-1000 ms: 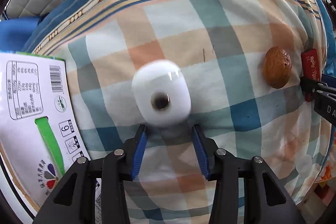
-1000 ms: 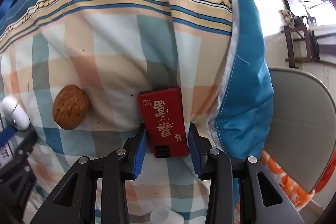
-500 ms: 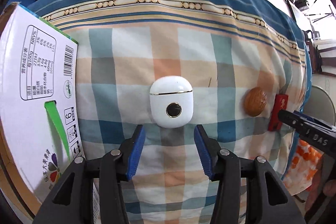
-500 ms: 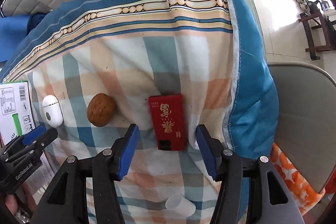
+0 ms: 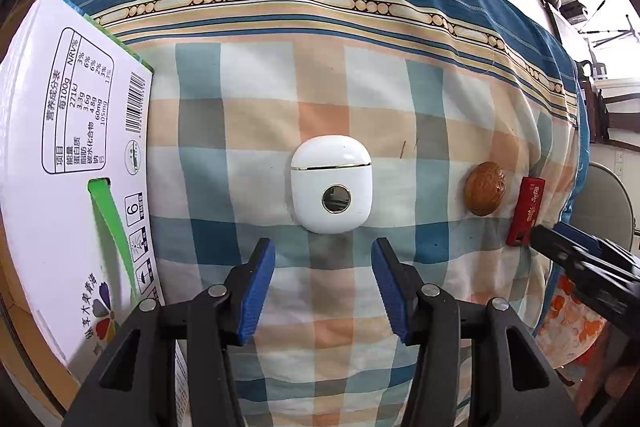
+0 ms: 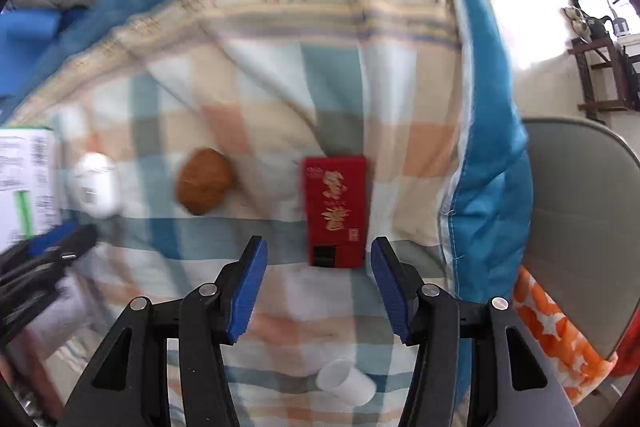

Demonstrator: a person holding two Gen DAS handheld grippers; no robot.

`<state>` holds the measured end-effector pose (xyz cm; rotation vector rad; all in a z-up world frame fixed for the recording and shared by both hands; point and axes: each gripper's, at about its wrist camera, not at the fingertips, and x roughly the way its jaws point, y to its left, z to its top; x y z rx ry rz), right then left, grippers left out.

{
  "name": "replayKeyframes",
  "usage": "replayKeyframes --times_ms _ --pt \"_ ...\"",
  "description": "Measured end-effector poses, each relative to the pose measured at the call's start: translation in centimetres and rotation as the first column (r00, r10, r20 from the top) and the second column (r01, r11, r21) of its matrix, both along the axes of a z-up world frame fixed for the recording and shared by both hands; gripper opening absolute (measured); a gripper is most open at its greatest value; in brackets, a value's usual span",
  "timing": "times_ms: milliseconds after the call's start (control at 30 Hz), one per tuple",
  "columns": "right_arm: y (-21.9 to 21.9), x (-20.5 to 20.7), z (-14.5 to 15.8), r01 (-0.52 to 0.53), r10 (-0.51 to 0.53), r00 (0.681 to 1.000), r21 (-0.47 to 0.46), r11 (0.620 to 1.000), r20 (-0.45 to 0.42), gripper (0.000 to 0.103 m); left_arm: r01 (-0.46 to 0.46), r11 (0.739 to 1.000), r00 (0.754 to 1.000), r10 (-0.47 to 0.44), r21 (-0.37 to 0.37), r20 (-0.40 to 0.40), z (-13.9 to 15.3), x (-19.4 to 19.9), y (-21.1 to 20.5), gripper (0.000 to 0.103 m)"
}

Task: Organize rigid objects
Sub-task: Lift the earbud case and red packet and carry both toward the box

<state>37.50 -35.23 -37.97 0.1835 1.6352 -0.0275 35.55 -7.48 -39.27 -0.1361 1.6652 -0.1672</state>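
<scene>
A white earbud case (image 5: pixel 331 185) lies on the checked blanket (image 5: pixel 360 95), just ahead of my open, empty left gripper (image 5: pixel 323 267). To its right lie a brown walnut (image 5: pixel 484 189) and a red box (image 5: pixel 526 211) with gold lettering. In the right wrist view the red box (image 6: pixel 335 211) lies just ahead of my open, empty right gripper (image 6: pixel 316 263), with the walnut (image 6: pixel 204 181) and earbud case (image 6: pixel 95 185) to its left. The right gripper also shows at the right edge of the left wrist view (image 5: pixel 580 263).
A white printed carton (image 5: pixel 72 187) lies at the left of the blanket. A small white cup (image 6: pixel 346 385) lies on its side near the front edge. A grey chair (image 6: pixel 580 227) and orange patterned cloth (image 6: pixel 552 339) sit right of the blanket's blue edge.
Both grippers have pulled back and up from the blanket. The left let go of the earbud case and the right let go of the red box; both lie free now.
</scene>
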Motion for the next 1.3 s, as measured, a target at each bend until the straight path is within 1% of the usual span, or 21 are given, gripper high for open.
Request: replayKeyframes --times_ms 33,67,100,167,200,267,300,333,400,500,567,633,667,733,800,833,867,967,1033,1233,1300 --pt "-0.2 -0.2 0.1 0.013 -0.013 1.0 0.037 0.999 -0.015 0.057 -0.005 1.0 1.0 0.005 0.0 -0.002 0.0 0.1 0.1 0.048" --pt "-0.3 -0.3 -0.2 0.012 -0.009 0.999 0.06 0.998 -0.052 0.057 -0.011 1.0 1.0 0.011 -0.002 -0.005 0.0 0.2 0.2 0.048" --pt "-0.5 -0.6 -1.2 0.014 -0.008 0.995 0.061 0.998 -0.104 0.057 -0.016 1.0 1.0 0.016 -0.007 -0.008 0.0 0.1 0.3 0.048" --pt "-1.6 -0.9 -3.7 0.03 -0.028 0.982 0.004 1.0 -0.188 0.057 -0.014 1.0 1.0 0.014 -0.007 -0.01 0.0 0.1 0.3 0.048" --pt "-2.1 -0.8 -4.1 0.048 -0.051 0.98 -0.02 0.999 -0.191 0.057 -0.01 1.0 1.0 0.01 -0.005 -0.01 0.0 0.3 0.3 0.048" --pt "-4.0 -1.2 -4.6 0.125 -0.127 0.98 -0.021 0.992 -0.15 0.057 -0.005 1.0 1.0 0.005 -0.005 -0.011 -0.2 0.4 0.3 0.048" --pt "-5.1 -1.2 -4.5 0.181 -0.179 0.977 0.014 0.983 -0.113 0.057 -0.006 1.0 1.0 0.006 -0.005 -0.012 -0.4 0.5 0.2 0.048" --pt "-5.9 -1.2 -4.4 0.213 -0.209 0.974 0.041 0.976 -0.087 0.057 -0.007 1.0 1.0 0.006 -0.004 -0.013 -0.4 0.5 0.2 0.048" --pt "-6.3 -0.9 -4.2 0.235 -0.231 0.971 0.062 0.97 -0.055 0.057 -0.008 1.0 1.0 0.008 -0.001 -0.013 -0.5 0.6 0.4 0.048" --pt "-5.6 -0.1 -4.1 0.192 -0.191 0.981 0.024 0.981 -0.042 0.057 -0.009 1.0 1.0 0.009 0.003 -0.016 -0.7 0.5 0.6 0.048" --pt "-4.3 0.1 -3.7 0.158 -0.159 0.986 -0.031 0.987 -0.053 0.05 -0.007 1.0 1.0 0.007 0.006 -0.02 -0.8 0.4 0.7 0.048" --pt "-3.2 -0.8 -3.3 0.102 -0.105 0.992 -0.046 0.994 -0.065 0.037 -0.004 1.0 1.0 0.004 0.007 -0.019 -0.9 0.3 0.7 0.048" --pt "-2.9 -1.4 -3.3 0.079 -0.082 0.994 -0.049 0.996 -0.077 0.037 -0.002 1.0 1.0 0.002 0.009 -0.018 -0.9 0.2 0.7 0.048" --pt "-2.3 -3.0 -3.9 0.066 -0.064 0.989 0.008 0.998 -0.131 0.037 0.003 1.0 1.0 -0.003 0.01 -0.02 -0.9 0.2 0.6 0.048" --pt "-1.8 -4.9 -4.1 0.025 -0.028 0.989 -0.023 0.999 -0.148 0.037 0.007 1.0 1.0 -0.007 0.01 -0.021 -1.0 0.2 0.5 0.048" --pt "-1.9 -5.3 -3.8 0.031 -0.033 0.989 -0.022 0.999 -0.141 0.037 0.007 1.0 1.0 -0.007 0.011 -0.02 -1.0 0.2 0.5 0.048" --pt "-2.4 -5.7 -3.4 0.056 -0.056 0.99 0.0 0.998 -0.128 0.037 0.006 1.0 1.0 -0.006 0.009 -0.02 -1.0 0.3 0.6 0.048" --pt "-3.4 -6.8 -2.7 0.125 -0.123 0.988 0.013 0.992 -0.09 0.039 -0.019 1.0 0.999 0.019 -0.004 -0.029 -1.2 0.8 1.1 0.048" --pt "-3.6 -7.4 -2.7 0.155 -0.152 0.984 0.028 0.988 -0.097 0.044 -0.04 0.999 0.998 0.039 -0.019 -0.043 -1.5 1.0 1.4 0.048" --pt "-4.5 -5.5 -3.4 0.165 -0.165 0.98 -0.008 0.986 -0.112 0.046 -0.053 0.998 0.997 0.052 -0.016 -0.05 -2.1 2.1 1.3 0.048" --pt "-4.1 -4.8 -3.3 0.165 -0.166 0.979 -0.019 0.986 -0.115 0.046 -0.063 0.998 0.997 0.063 -0.013 -0.05 -2.2 2.7 1.1 0.053"
